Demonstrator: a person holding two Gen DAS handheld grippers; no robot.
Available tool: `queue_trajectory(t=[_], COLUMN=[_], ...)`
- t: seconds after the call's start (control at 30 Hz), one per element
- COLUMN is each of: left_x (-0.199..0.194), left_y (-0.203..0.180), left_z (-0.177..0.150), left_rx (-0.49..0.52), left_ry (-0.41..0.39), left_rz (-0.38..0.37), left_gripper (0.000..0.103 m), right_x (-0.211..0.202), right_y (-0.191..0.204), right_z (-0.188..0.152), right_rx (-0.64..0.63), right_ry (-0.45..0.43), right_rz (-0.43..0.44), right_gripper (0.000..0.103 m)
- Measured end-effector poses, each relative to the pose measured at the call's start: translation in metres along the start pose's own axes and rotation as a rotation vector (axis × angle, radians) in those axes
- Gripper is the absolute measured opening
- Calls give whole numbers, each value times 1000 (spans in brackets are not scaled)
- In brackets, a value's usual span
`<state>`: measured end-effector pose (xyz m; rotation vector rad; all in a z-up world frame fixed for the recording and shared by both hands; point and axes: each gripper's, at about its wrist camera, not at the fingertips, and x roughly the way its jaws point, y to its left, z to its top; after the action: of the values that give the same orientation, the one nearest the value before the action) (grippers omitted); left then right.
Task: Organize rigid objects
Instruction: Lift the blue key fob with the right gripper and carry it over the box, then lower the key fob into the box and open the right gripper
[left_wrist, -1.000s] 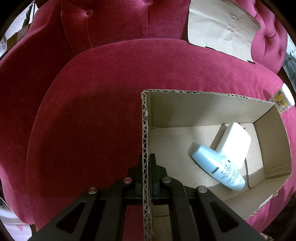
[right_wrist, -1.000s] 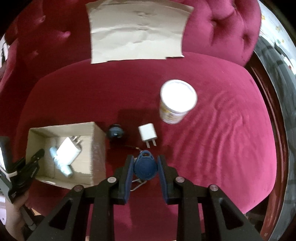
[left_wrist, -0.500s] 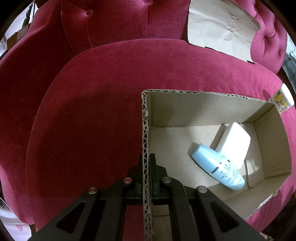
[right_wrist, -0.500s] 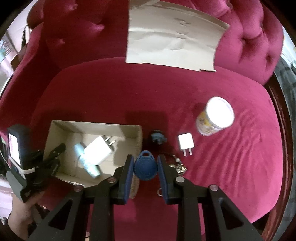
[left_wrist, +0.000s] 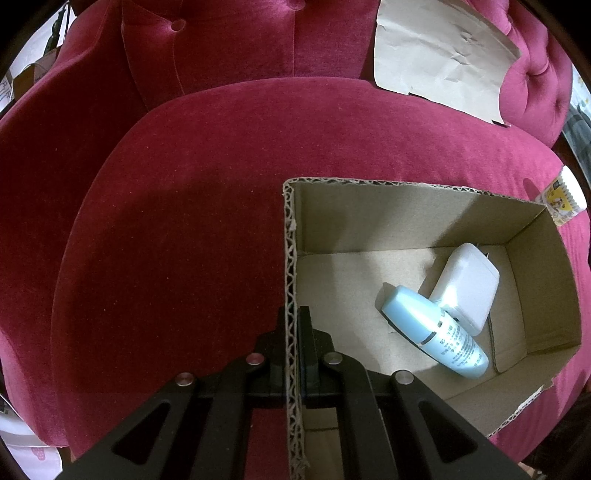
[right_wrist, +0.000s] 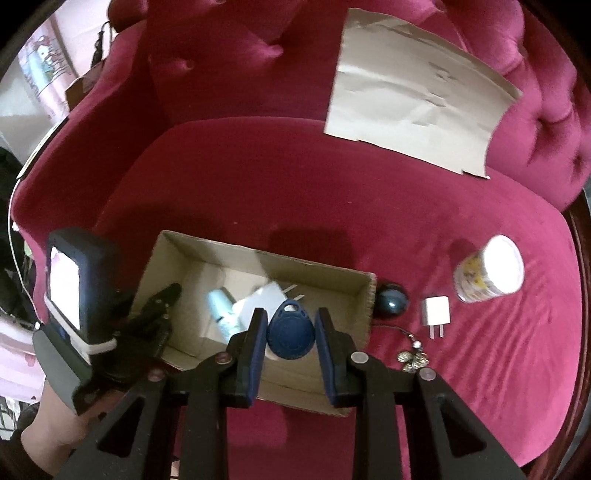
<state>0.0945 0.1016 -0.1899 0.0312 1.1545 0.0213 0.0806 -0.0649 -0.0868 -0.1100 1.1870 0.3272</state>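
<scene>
The left gripper points steeply downward, its two black fingers pressed together on the left wall of the open cardboard box, which runs straight up between them from the bottom of its view. Ahead and to the right of those fingers, on the box floor, a pale blue bottle lies on its side with a white charger resting against it on the far side. In the right wrist view this same gripper shows at the left, with a person's hand below it. The right gripper also tilts steeply down, over the near part of the box, its blue-padded fingers clamped on a dark blue key fob held upright between them with its loop uppermost. To the right of that gripper, outside the box on the red velvet sofa, sit a dark round object, a small white plug adapter, a keychain and, farther right, a white-lidded jar. A sheet of brown paper leans on the backrest far ahead.
</scene>
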Motion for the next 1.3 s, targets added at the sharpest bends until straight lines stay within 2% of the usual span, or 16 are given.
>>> queue_trajectory(t=[0.67, 1.3], left_x=[0, 0], left_y=[2, 2], left_z=[-1, -1], left_rx=[-1, 0], left_ry=[0, 0], left_rz=[-3, -3], left_gripper=[3, 3], right_x=[20, 22], right_y=[51, 62], right_z=[0, 3], right_rx=[-99, -144], right_ry=[-7, -10], right_rz=[83, 106], right_gripper=[27, 28])
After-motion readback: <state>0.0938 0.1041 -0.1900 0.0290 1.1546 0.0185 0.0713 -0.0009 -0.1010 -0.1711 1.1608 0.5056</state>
